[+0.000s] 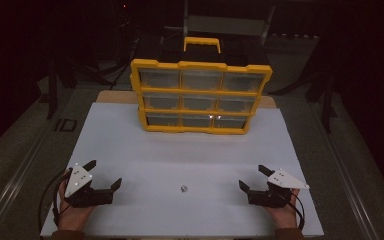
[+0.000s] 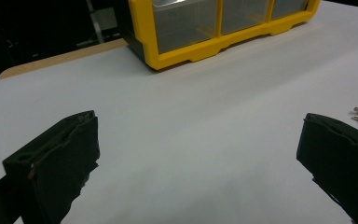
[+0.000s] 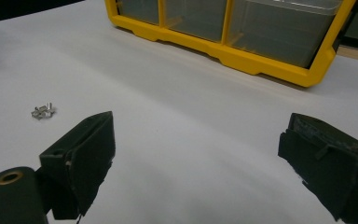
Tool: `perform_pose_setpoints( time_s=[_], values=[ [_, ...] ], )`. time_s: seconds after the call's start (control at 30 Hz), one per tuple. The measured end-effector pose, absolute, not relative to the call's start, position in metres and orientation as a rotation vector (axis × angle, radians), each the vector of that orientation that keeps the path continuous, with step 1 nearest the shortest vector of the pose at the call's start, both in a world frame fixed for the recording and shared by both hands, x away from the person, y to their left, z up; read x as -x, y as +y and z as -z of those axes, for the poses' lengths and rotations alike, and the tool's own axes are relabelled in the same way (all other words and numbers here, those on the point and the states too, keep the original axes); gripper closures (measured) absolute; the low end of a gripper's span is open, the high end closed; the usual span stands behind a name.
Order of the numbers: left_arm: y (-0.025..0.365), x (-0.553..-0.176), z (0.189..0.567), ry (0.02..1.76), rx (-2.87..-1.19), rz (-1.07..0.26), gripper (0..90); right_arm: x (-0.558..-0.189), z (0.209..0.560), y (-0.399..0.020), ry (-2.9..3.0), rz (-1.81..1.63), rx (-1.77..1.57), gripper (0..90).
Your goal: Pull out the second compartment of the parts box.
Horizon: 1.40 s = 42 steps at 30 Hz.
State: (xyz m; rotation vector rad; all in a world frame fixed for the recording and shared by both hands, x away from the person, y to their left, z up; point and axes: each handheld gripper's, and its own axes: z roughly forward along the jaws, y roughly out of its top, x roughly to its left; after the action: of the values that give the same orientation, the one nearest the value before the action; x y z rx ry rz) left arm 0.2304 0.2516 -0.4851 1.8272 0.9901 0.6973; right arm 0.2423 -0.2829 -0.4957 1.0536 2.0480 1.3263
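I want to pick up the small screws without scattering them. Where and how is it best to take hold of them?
Probably grip the whole pile of screws across its sides, coming straight down. They lie flat and loose on the white sheet, so a sideways approach may push them apart. Either open tool, left or right, seems about equally near.

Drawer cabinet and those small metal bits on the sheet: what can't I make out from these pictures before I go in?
- Yellow drawer cabinet: what its drawers hold; dim light and frosted fronts in the high view, top rows cut off by the edge in both gripper views.
- Small metal pieces: too small in the high view; in the right gripper view their exact kind and count stay unclear.
- Room behind the cabinet: too dark.
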Motion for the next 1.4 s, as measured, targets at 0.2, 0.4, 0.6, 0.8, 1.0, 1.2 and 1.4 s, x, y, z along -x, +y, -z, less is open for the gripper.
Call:
perform_pose_setpoints(
  time_s=[0.2, 0.4, 0.6, 0.8, 1.0, 1.2, 1.4],
  values=[
    [0.253, -0.23, 0.485, 0.995, -1.813, -0.689, 0.0, -0.244, 0.497, -0.279, 2.077, -1.33, -1.053, 8.8],
    [0.253, -0.23, 0.484, 0.997, -1.808, -0.7, 0.0, -0.245, 0.496, -0.276, 2.076, -1.332, -1.049, 8.8],
    [0.251, -0.229, 0.484, 0.993, -1.81, -0.713, 0.0, -0.245, 0.496, -0.273, 2.077, -1.332, -1.052, 8.8],
    [0.252, -0.23, 0.485, 0.998, -1.805, -0.718, 0.0, -0.246, 0.49, -0.266, 2.075, -1.35, -1.039, 8.8],
    [0.25, -0.232, 0.487, 0.999, -1.816, -0.718, 0.0, -0.252, 0.482, -0.253, 2.092, -1.351, -1.003, 8.8],
    [0.25, -0.231, 0.487, 1.006, -1.809, -0.726, 0.0, -0.261, 0.47, -0.241, 2.09, -1.347, -0.972, 8.8],
    [0.25, -0.23, 0.486, 1.0, -1.811, -0.73, 0.0, -0.27, 0.459, -0.228, 2.119, -1.32, -0.927, 8.8]
  ],
)
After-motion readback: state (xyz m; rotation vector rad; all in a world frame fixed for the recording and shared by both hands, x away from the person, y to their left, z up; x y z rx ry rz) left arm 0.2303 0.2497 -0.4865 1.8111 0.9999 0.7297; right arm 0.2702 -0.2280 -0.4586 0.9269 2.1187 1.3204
